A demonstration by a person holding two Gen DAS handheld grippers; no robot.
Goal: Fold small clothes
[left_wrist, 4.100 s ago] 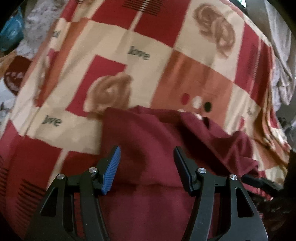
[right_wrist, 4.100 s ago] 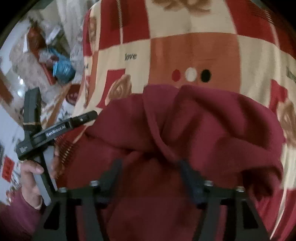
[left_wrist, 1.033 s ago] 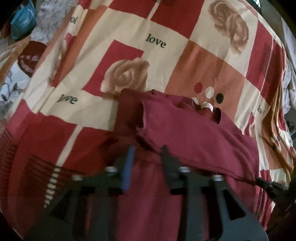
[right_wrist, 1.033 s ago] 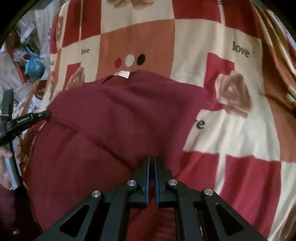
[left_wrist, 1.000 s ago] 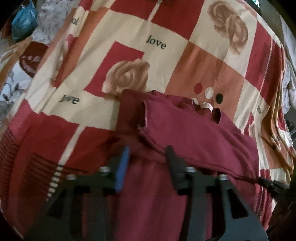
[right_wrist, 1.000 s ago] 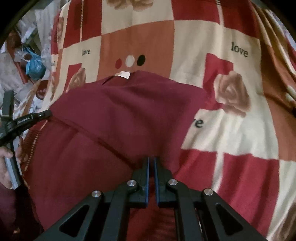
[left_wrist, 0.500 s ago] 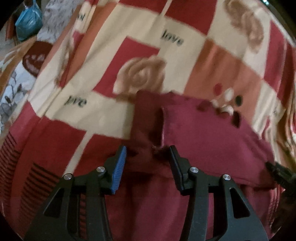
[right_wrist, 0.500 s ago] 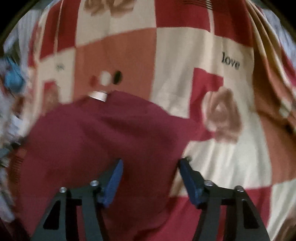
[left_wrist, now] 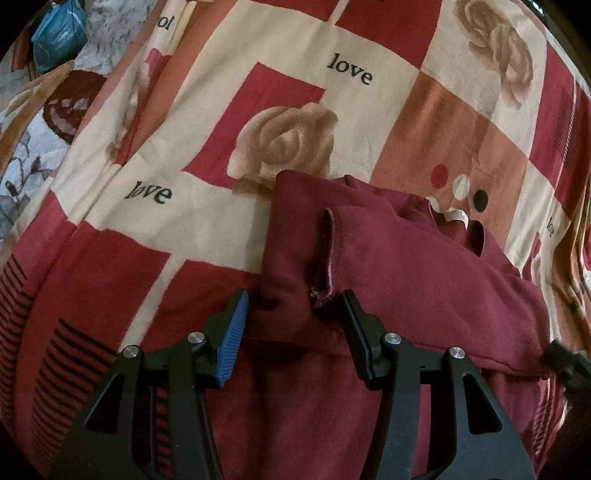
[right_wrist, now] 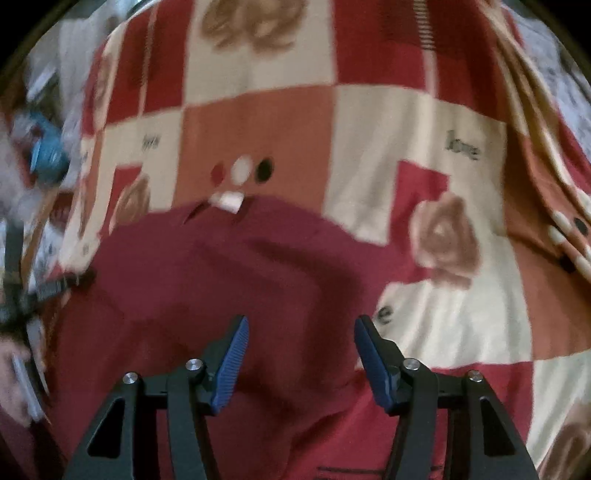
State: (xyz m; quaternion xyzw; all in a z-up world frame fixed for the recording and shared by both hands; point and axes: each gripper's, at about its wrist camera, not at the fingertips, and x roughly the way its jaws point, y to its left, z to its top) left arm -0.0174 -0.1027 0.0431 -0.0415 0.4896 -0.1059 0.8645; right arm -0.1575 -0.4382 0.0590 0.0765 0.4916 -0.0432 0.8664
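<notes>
Right now the maroon top [left_wrist: 406, 280] lies on the patterned blanket [left_wrist: 207, 221] of the bed, neck label [right_wrist: 226, 200] at the far edge, one sleeve laid across the body w/ its cuff [left_wrist: 327, 254] pointing at the left tongs [left_wrist: 295, 314]. Left tongs are apart, holding nothing, straddling a bunched ridge of fabric just beside the cuff. Right tongs [right_wrist: 300, 338] are apart too, empty, over the garment's right side near its edge; that view is motion-blurred, so finer detail there can't be told.

Risks, as I judge them:
- The cuff end stands up loose and looks frayed; if the left tongs close here they may catch cuff + ridge together and drag the laid sleeve off the body, undoing the fold.
- Fabric is soft and thick-looking, prob. slides on the fleecy blanket, so a one-sided pull could skew the whole piece.
- The blanket is close in colour to the top at the near side; a low pinch could take blanket w/ the garment.

Room: plenty of open blanket to the left of the garment and beyond the neck, also to the right around the rose print. A blue bag [left_wrist: 55, 29] sits well apart at far left, off the bed. The other handset shows at each view's margin, near the cloth's edges, so the two could crowd if both go for the middle.
</notes>
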